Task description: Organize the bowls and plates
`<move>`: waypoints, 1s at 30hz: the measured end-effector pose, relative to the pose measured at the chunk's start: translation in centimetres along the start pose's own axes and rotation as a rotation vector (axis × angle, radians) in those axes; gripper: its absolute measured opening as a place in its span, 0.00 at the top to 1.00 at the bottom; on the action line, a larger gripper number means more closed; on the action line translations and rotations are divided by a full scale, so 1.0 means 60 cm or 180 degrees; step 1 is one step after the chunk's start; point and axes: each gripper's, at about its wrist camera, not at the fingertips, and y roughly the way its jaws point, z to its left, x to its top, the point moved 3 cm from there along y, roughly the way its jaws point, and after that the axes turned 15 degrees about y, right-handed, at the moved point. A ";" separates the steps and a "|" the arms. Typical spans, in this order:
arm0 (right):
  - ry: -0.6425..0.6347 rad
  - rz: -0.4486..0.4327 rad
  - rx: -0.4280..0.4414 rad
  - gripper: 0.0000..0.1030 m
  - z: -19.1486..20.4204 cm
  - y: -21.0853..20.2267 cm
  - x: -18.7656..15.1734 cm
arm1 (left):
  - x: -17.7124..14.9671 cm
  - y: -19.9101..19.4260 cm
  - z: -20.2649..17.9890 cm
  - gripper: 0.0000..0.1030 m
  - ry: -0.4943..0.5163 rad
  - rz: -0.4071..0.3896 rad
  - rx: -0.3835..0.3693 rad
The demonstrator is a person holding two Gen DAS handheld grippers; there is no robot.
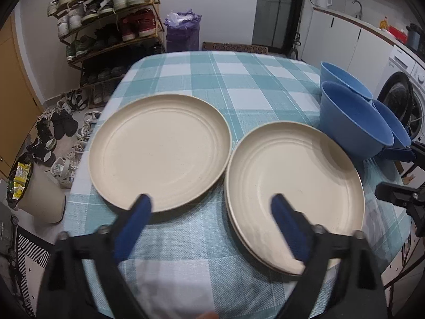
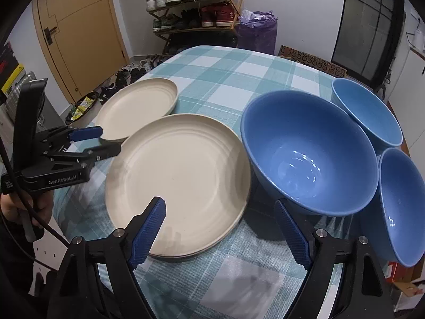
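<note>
The left gripper [image 1: 211,207] hangs low over the near edge of the round table in its teal-and-white checked cloth [image 1: 239,79], its blue-padded fingers [image 1: 136,218] spread wide and gripping nothing; one fingertip overlaps the near rim of the single cream round plate [image 1: 159,151], though contact cannot be confirmed from this angle. The right gripper [image 2: 220,210] is likewise wide apart and empty, one finger over the near rim of the stack of cream round plates [image 2: 183,175], the other just below the large blue ceramic bowl [image 2: 308,151]. The stack shows at least two rims at its near edge and lies just beside the single plate, nearly touching it. The large bowl stands directly right of the stack, against its rim. A second blue bowl [image 2: 401,202] sits at the table's right edge, touching the large one. A third, smaller blue bowl [image 2: 366,111] stands behind both. Beyond the table, a loaded shoe rack [image 1: 106,24] and a purple bag [image 1: 183,30] stand against the far wall.
</note>
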 end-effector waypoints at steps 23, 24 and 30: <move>-0.0074 -0.0333 0.0390 0.02 0.046 -0.063 0.068 | -0.009 -0.044 0.074 0.00 -0.0302 -0.0187 0.0206; -0.0070 -0.0354 0.0391 0.02 0.047 -0.066 0.072 | -0.008 -0.046 0.077 0.00 -0.0315 -0.0196 0.0213; -0.0052 -0.0429 0.0457 0.02 0.053 -0.079 0.106 | -0.008 -0.056 0.098 0.00 -0.0391 -0.0235 0.0296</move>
